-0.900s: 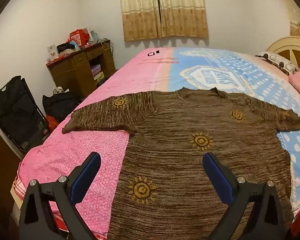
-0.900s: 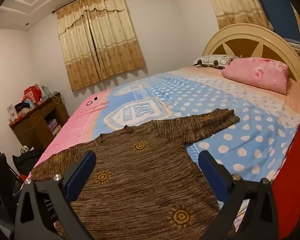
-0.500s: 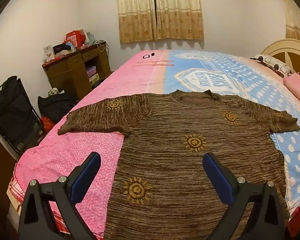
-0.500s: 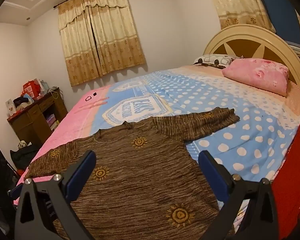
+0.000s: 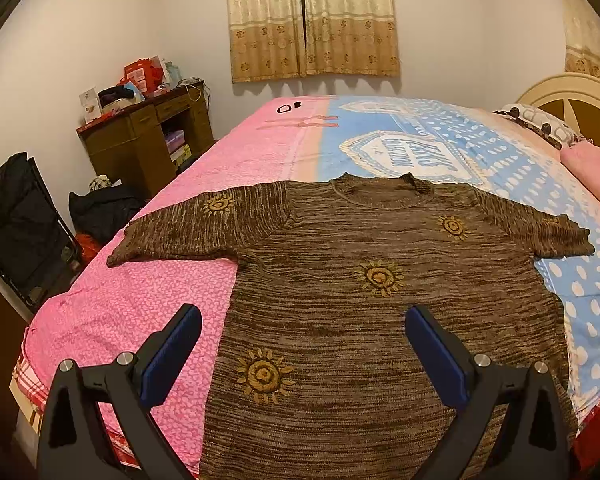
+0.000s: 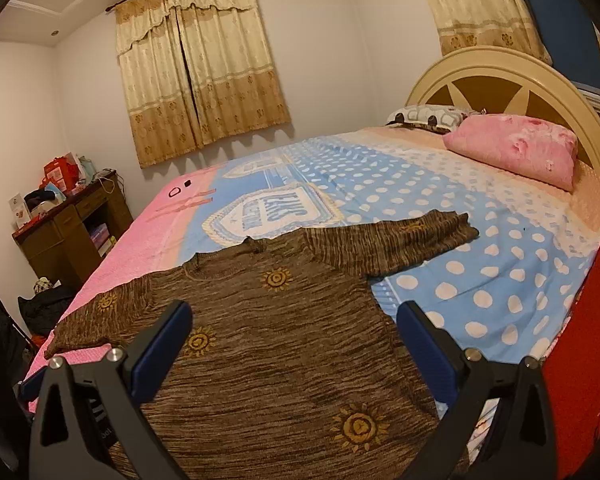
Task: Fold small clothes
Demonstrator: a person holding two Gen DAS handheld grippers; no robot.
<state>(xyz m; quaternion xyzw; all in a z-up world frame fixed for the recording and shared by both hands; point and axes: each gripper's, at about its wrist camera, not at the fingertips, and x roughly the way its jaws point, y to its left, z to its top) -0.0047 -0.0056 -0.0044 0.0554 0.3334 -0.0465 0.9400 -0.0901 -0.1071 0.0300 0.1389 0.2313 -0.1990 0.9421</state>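
On the bed (image 5: 204,300), a brown knitted sweater (image 5: 340,320) with yellow sun motifs lies spread flat, front up, straddling the pink and the blue polka-dot halves of the bedspread. Its long axis runs from the hem, nearest both cameras at 6 o'clock, up to the neckline at 12 o'clock, with one sleeve stretched toward 9 o'clock and the other toward 3 o'clock. The left gripper (image 5: 302,354) hangs above the hem end, its blue-padded fingers spread wide and holding nothing; the sweater's left edge and left sleeve (image 5: 188,228) sit at about 10 o'clock from it. The right gripper (image 6: 294,350) is likewise spread wide and empty, hovering over the lower body of the sweater (image 6: 268,344), with the right sleeve (image 6: 404,242) reaching out toward 1 o'clock onto the polka dots. Neither gripper touches the fabric. Judging by this layout, each hand is nearer its own side's sleeve, so a first fold would likely bring a sleeve inward across the body. A pink pillow (image 6: 516,148) rests by the headboard, well apart from the garment.
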